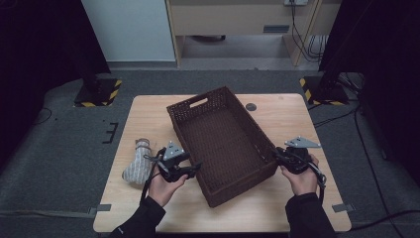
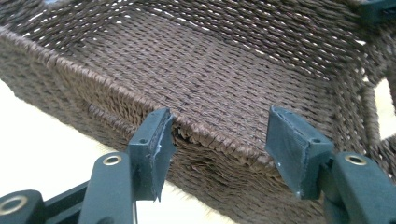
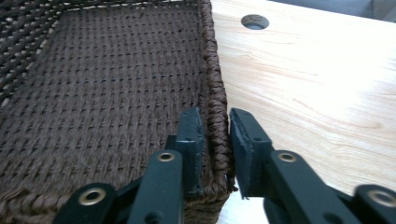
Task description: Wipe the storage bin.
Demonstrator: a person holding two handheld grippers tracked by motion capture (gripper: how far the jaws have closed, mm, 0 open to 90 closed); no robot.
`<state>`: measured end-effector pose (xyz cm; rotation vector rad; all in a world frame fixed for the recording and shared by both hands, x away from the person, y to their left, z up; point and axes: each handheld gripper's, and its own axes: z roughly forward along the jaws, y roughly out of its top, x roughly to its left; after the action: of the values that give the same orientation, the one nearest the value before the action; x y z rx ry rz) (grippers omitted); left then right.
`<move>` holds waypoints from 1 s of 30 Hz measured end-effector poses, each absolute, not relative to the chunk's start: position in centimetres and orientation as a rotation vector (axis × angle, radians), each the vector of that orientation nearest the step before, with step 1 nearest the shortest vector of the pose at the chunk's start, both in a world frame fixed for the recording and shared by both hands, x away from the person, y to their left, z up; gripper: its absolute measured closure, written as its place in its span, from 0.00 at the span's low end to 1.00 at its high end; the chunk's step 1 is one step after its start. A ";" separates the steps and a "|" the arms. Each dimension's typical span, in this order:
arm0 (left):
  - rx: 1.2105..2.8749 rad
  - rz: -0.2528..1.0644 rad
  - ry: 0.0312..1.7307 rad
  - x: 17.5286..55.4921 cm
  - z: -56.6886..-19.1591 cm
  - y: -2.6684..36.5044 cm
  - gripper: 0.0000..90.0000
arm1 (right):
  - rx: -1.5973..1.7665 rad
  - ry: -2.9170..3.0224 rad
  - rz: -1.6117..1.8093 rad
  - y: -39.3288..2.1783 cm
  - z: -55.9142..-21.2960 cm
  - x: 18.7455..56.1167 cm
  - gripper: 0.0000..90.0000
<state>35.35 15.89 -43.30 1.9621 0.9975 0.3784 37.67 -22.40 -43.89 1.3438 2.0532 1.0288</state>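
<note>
The dark brown woven wicker basket (image 1: 223, 144) sits askew mid-table. The right gripper (image 3: 215, 140) pinches its right rim with both jaws clamped; the left gripper (image 2: 217, 149) stands parted at the left rim, its jaws gripping nothing.

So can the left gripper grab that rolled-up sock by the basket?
Probably yes. The sock lies on the bare table just beside the left gripper, with nothing between them. But the open jaws point at the basket wall, so the hand would have to turn away first.
</note>
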 end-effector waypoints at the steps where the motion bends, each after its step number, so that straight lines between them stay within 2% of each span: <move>1: 1.955 0.380 0.999 35.4 -43.1 16.1 0.47 | 1.343 2.047 1.023 -22.3 -43.9 37.8 0.86; 10: 1.917 0.376 1.018 36.6 -43.3 17.3 0.44 | 1.328 1.999 1.022 -23.0 -44.3 39.2 0.85; 18: 1.913 0.367 1.002 36.4 -43.3 17.2 0.51 | 1.323 1.998 1.063 -22.7 -43.1 38.2 0.63; 21: 1.920 0.368 0.993 36.3 -43.3 17.0 0.53 | 1.322 1.990 1.060 -22.7 -42.8 37.7 0.60; 30: 1.925 0.350 0.970 36.1 -43.3 16.5 0.53 | 1.399 1.990 1.054 -22.7 -42.4 36.1 0.57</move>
<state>36.13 16.46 -43.35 1.9248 0.9702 0.3498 36.09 -22.67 -42.38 1.3989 1.9896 1.0538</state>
